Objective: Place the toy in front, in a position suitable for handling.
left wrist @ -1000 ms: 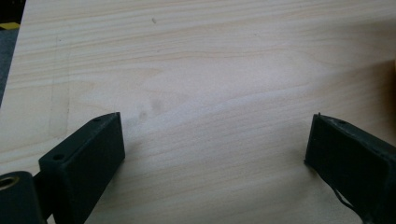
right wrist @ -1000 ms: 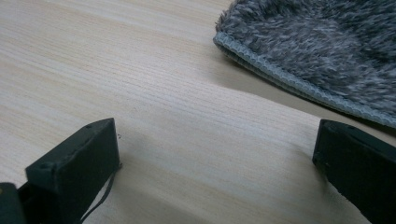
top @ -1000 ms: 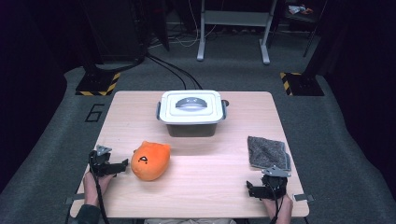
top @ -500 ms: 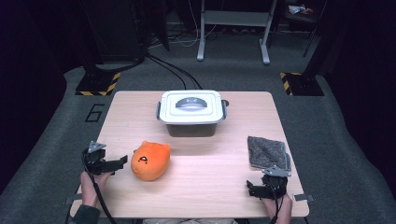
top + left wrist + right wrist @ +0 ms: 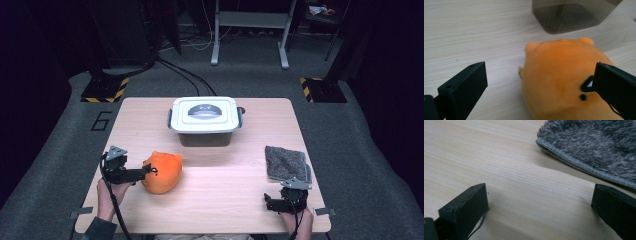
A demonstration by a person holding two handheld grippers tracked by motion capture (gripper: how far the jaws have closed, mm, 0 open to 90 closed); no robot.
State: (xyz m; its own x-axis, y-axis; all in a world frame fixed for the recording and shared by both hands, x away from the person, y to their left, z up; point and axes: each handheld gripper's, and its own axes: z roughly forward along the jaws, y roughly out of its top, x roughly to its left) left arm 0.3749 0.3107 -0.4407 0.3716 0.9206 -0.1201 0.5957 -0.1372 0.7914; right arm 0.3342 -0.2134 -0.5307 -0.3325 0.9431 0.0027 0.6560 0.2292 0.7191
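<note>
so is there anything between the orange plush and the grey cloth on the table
No. In the high view the stretch of table between the orange plush and the grey cloth is bare wood; the lidded box sits farther back.

Bench middle: bare wood between plush toy [image 5: 161, 172] and cloth [image 5: 286, 162].
Back: lidded box [image 5: 204, 121] blocks.
</note>
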